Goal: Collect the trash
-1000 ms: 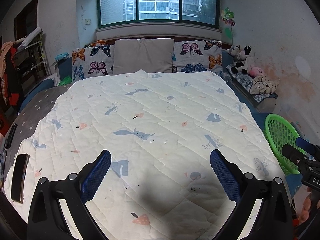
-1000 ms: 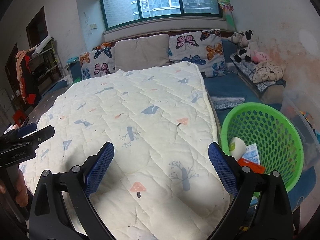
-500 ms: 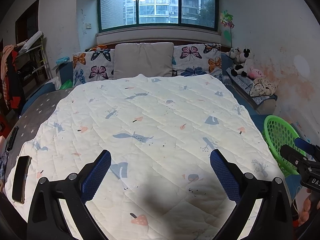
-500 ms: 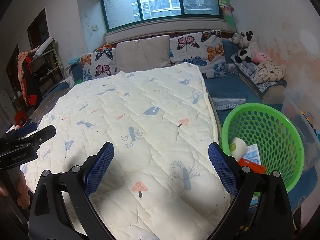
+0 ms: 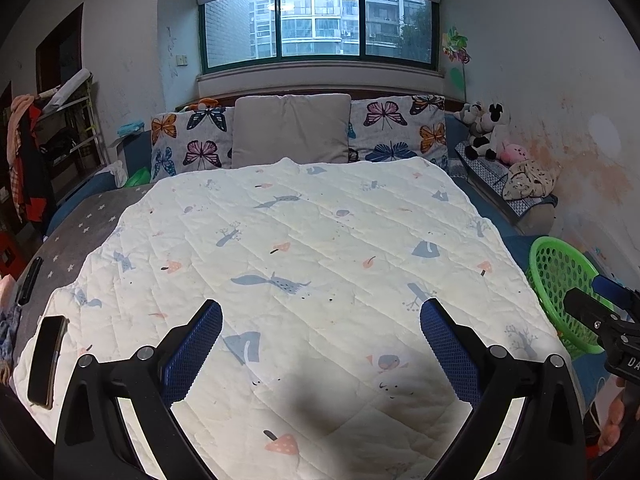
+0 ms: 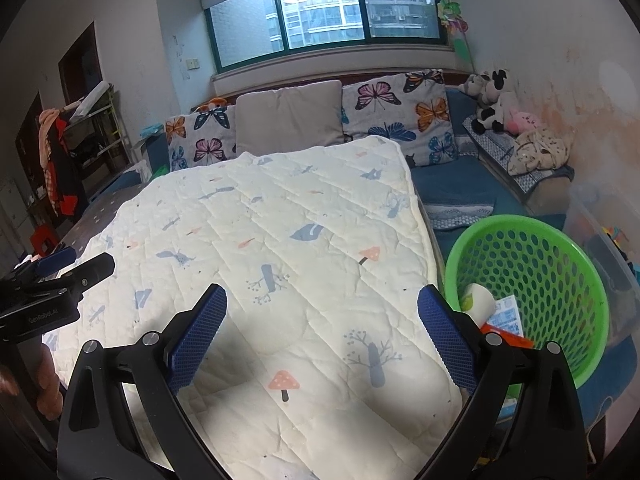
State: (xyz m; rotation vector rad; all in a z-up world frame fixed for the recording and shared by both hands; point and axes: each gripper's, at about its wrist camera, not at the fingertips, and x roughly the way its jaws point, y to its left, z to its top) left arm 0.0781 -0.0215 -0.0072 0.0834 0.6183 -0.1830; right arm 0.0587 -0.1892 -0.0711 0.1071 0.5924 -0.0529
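Trash sits inside green basket, 3 o'clock of my right tool. My left tool and right tool both released, empty, above quilt on bed.

Both wrist cameras look from the foot of the bed toward the window, low over the quilt; the right one sits further right, close above the green basket, which the left view catches only at its right edge
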